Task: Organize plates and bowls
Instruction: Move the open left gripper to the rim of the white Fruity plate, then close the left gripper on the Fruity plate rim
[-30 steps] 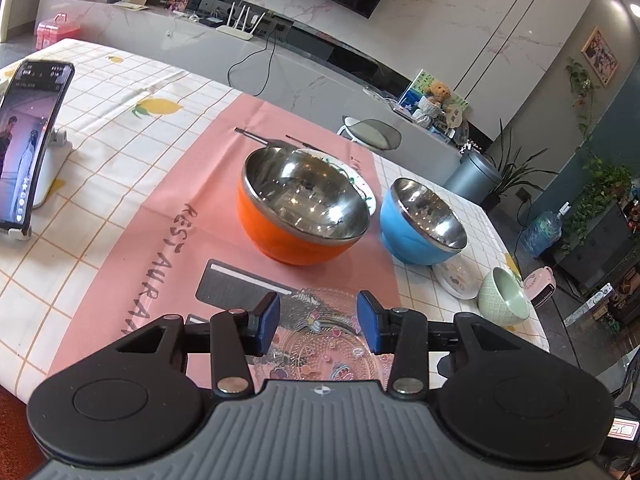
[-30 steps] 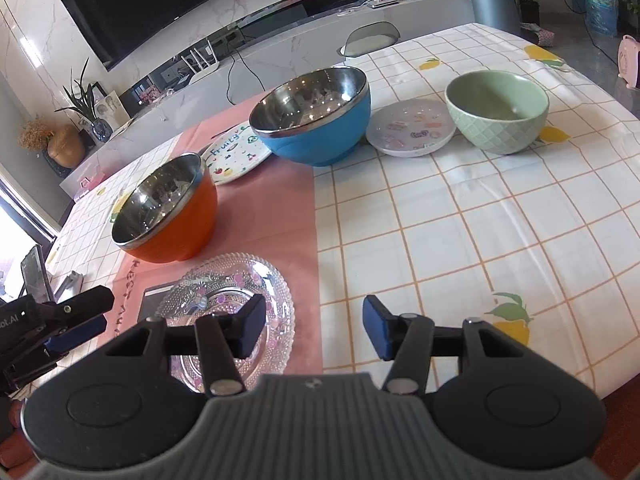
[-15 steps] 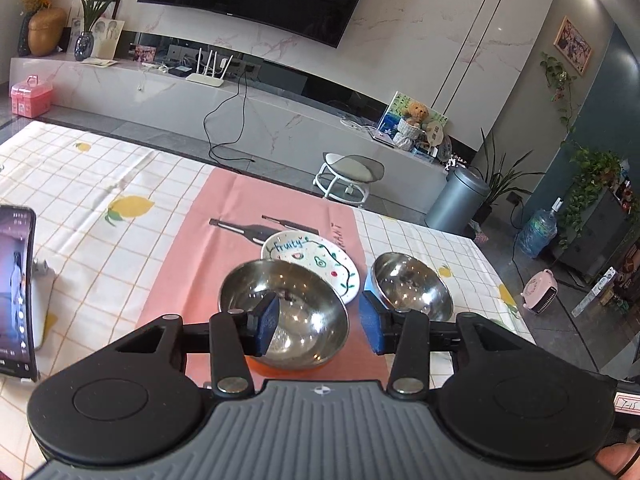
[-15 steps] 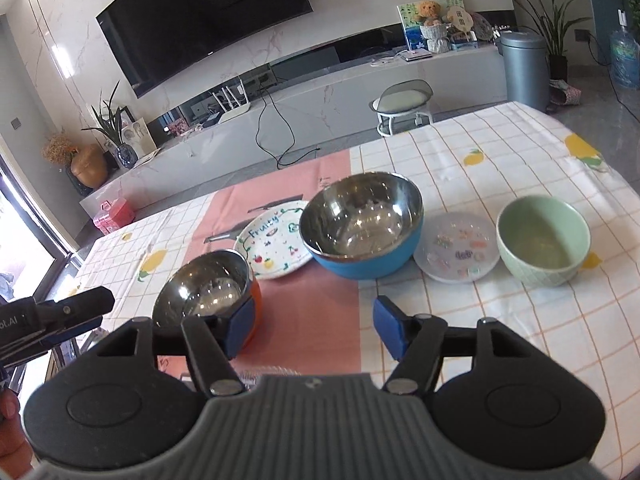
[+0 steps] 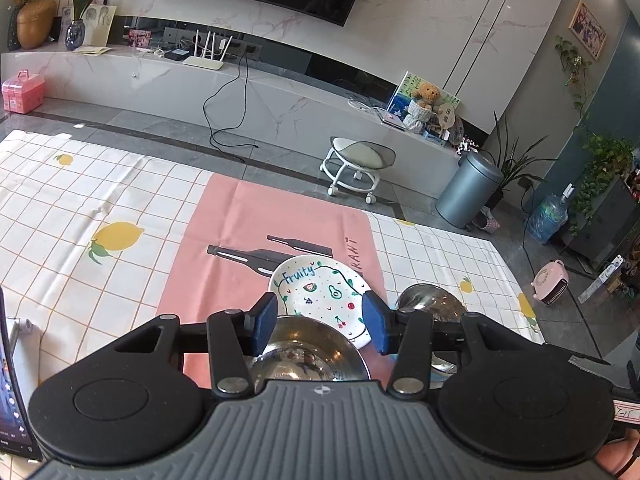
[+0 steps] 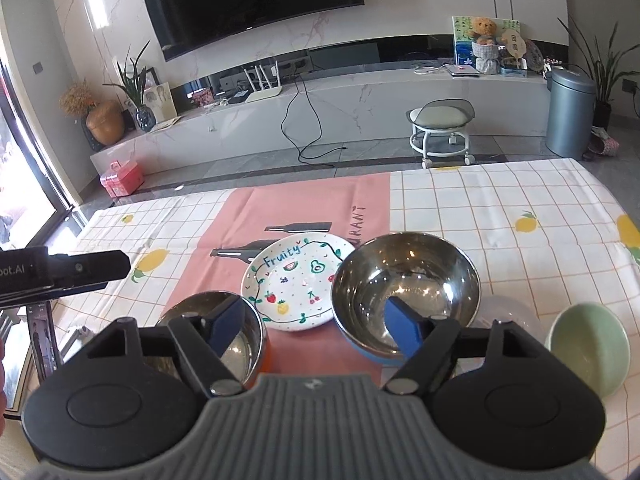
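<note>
plates + bowls sit spread on the table, both grippers hang above w/ nothing held

fruity plate (image 6: pixel 294 282) lies on the pink runner (image 6: pixel 304 208) mid-table. just right of it is the blue steel-lined bowl (image 6: pixel 406 294), just left + nearer the cam is the orange steel-lined bowl (image 6: pixel 224 332). past the blue bowl comes a small clear plate (image 6: pixel 508 312), mostly hidden, then the green bowl (image 6: pixel 588 344) on the checked lemon cloth (image 6: pixel 520 216). right gripper (image 6: pixel 316 326) is spread wide, jaws have just been opening, nothing betw them. left gripper (image 5: pixel 322 322) is part spread, jaws also just been opening, empty; fruity plate + orange bowl show thru the gap below. a phone (image 5: pixel 12 396) stands at the far left edge.
</note>
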Action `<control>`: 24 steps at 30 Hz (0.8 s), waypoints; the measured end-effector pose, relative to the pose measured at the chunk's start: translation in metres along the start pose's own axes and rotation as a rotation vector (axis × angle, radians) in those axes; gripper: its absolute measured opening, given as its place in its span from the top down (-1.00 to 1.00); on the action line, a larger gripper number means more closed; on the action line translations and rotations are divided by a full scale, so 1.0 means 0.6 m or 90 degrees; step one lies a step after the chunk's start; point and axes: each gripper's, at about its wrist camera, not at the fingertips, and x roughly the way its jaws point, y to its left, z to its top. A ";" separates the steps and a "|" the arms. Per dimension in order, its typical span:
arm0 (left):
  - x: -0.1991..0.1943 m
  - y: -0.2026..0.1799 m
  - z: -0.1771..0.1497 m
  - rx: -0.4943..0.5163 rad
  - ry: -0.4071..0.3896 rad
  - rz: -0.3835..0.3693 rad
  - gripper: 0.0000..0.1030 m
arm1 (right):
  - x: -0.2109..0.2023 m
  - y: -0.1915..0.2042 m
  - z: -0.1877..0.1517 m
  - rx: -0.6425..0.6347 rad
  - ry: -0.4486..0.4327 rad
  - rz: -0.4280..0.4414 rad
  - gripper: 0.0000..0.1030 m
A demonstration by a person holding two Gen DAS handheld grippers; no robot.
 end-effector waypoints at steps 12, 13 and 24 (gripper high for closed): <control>0.112 0.049 0.047 -0.054 0.077 -0.008 -0.07 | 0.152 -0.020 0.083 -0.050 0.097 -0.029 -0.49; 0.122 0.053 0.051 -0.058 0.085 -0.007 -0.07 | 0.165 -0.022 0.090 -0.050 0.105 -0.030 -0.49; 0.229 0.095 0.058 -0.106 0.194 0.018 -0.07 | 0.278 -0.031 0.148 -0.095 0.180 -0.020 -0.37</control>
